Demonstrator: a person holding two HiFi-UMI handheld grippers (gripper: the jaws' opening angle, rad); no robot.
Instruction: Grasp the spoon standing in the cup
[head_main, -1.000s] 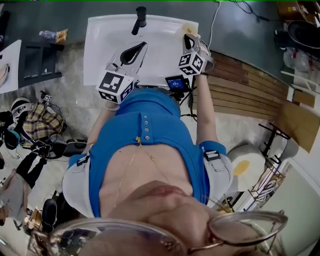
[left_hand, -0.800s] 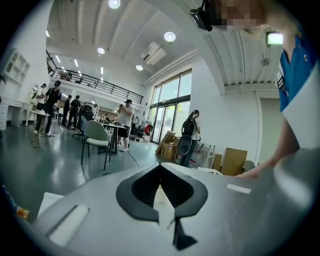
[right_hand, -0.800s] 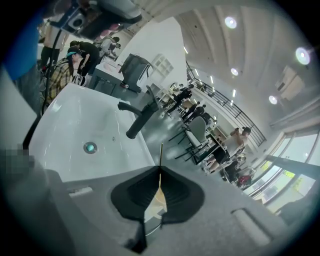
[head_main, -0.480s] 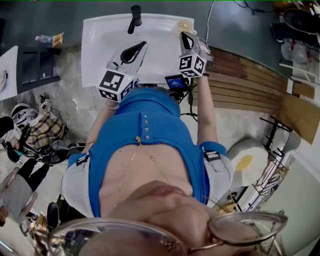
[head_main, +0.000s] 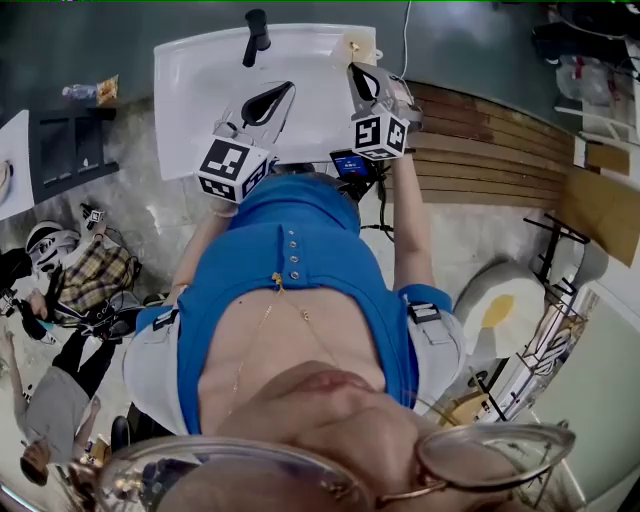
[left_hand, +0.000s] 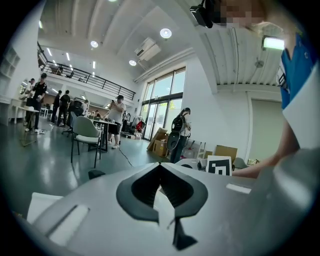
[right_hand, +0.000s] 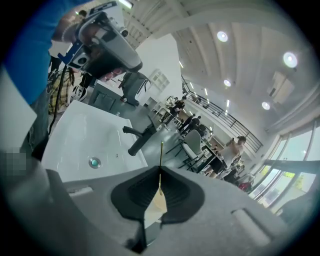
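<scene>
A beige cup (right_hand: 156, 205) stands on the right back corner of a white sink (head_main: 200, 90), and it also shows in the head view as the cup (head_main: 352, 47). A thin spoon (right_hand: 160, 152) stands upright in it. My right gripper (right_hand: 160, 168) is at the cup, with its jaws meeting on the spoon's handle, which rises straight out of the seam. In the head view this right gripper (head_main: 358, 78) sits just short of the cup. My left gripper (head_main: 268, 102) hovers over the sink's middle. Its jaws are shut and hold nothing, as the left gripper (left_hand: 160, 165) shows in its own view.
A black faucet (head_main: 256, 35) stands at the sink's back edge, left of the cup, and the drain (right_hand: 94, 162) lies in the basin. A dark shelf unit (head_main: 70, 150) and bags (head_main: 80, 280) are on the floor at the left. Wooden slats (head_main: 480, 150) lie at the right.
The head view has drifted, so the sink and both grippers sit a little further left and up in the picture. Relative to the sink and cup, neither gripper has visibly moved.
</scene>
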